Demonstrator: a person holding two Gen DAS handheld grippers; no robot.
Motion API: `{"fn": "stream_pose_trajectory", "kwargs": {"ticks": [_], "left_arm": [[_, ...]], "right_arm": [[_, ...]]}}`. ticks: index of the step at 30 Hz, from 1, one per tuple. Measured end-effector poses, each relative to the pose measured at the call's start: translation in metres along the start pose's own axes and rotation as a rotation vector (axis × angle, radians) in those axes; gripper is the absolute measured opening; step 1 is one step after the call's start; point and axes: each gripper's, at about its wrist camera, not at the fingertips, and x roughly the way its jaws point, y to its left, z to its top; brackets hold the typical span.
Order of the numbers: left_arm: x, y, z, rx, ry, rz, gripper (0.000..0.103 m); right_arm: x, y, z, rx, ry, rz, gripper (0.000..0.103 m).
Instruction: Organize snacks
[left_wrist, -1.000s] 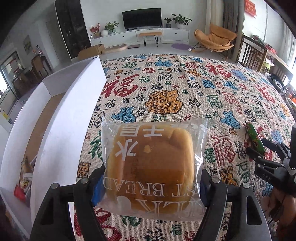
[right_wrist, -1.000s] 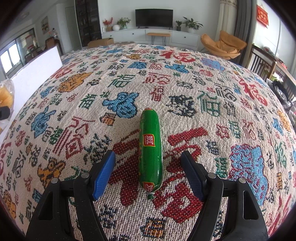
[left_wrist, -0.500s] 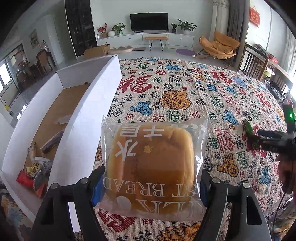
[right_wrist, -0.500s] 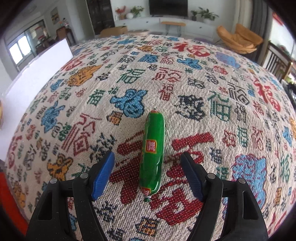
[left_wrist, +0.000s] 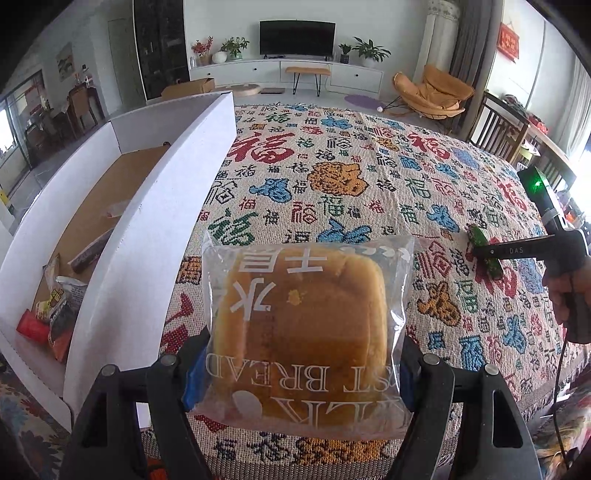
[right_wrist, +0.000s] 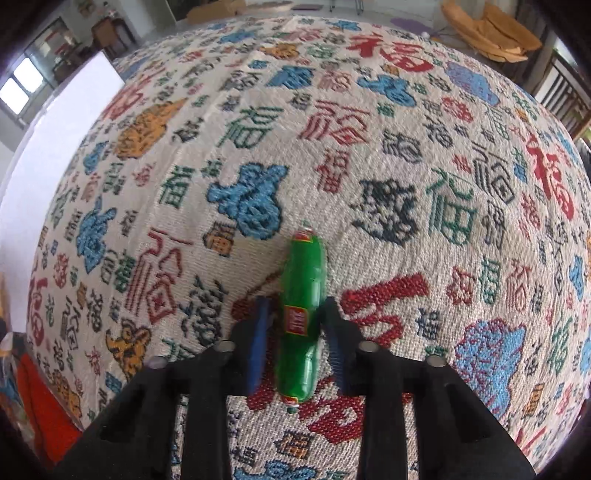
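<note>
Left wrist view: my left hand-held gripper (left_wrist: 295, 373) clamps the soft bagged bread (left_wrist: 306, 332) by its lower edges, just right of the white box (left_wrist: 140, 236). Right of that, my right hand-held gripper (right_wrist: 295, 325) straddles the slick green sausage (right_wrist: 301, 314) on the tabletop (right_wrist: 406, 166) mid-length; I cannot tell if it grips.

You are working in bright daylight. It comes from the windows (left_wrist: 580, 122) to the right of the patterned tablecloth (left_wrist: 369, 177), where the pane burns out white, and glare lies on the bread packet (left_wrist: 306, 332). In both views the fisheye bends the tablecloth (right_wrist: 332, 147) into a dome and darkens the corners. Your right wrist view is slightly smeared, the green sausage (right_wrist: 301, 314) soft-edged. Shadows are faint and soft.
</note>
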Motion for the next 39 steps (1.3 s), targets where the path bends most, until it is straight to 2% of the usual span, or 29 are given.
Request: {"fn": "stream_pose_trajectory", "kwargs": {"ticks": [4,8,12,17,21,23,27,29,30,31,32,34,39], "left_arm": [[-0.011,0.007,-0.001,-0.041,-0.003,-0.044,0.076],[-0.038,0.023,0.011,-0.097,-0.038,-0.119,0.076],[-0.071,0.065,0.033,-0.164,-0.098,-0.127,0.076],[-0.089,0.154,0.054,-0.265,-0.128,0.027,0.076],[-0.083,0.22,0.054,-0.333,-0.116,0.173,0.076],[-0.077,0.245,0.049,-0.361,-0.108,0.208,0.076],[-0.055,0.274,0.036,-0.407,-0.076,0.23,0.078],[-0.045,0.28,0.029,-0.416,-0.07,0.244,0.085],[-0.041,0.281,0.025,-0.418,-0.07,0.245,0.087],[-0.04,0.282,0.021,-0.418,-0.081,0.239,0.091],[-0.041,0.281,0.018,-0.416,-0.101,0.239,0.096],[-0.046,0.28,0.013,-0.415,-0.153,0.259,0.102],[-0.063,0.281,0.002,-0.44,-0.222,0.309,0.103]], "right_arm": [[-0.007,-0.003,-0.004,0.024,-0.011,0.015,0.024],[-0.039,0.007,0.001,0.042,-0.082,0.109,0.024],[-0.081,0.059,0.027,-0.018,-0.16,0.219,0.024],[-0.12,0.182,0.059,-0.176,-0.23,0.394,0.024],[-0.133,0.282,0.071,-0.299,-0.23,0.523,0.024],[-0.131,0.328,0.073,-0.359,-0.23,0.556,0.024],[-0.099,0.402,0.07,-0.437,-0.202,0.566,0.024],[-0.076,0.426,0.066,-0.477,-0.183,0.538,0.027],[-0.066,0.436,0.064,-0.495,-0.175,0.519,0.032],[-0.058,0.443,0.062,-0.509,-0.168,0.505,0.047],[-0.053,0.445,0.061,-0.512,-0.17,0.494,0.053],[-0.053,0.442,0.059,-0.504,-0.198,0.486,0.056],[-0.07,0.426,0.061,-0.5,-0.254,0.432,0.057]]}}
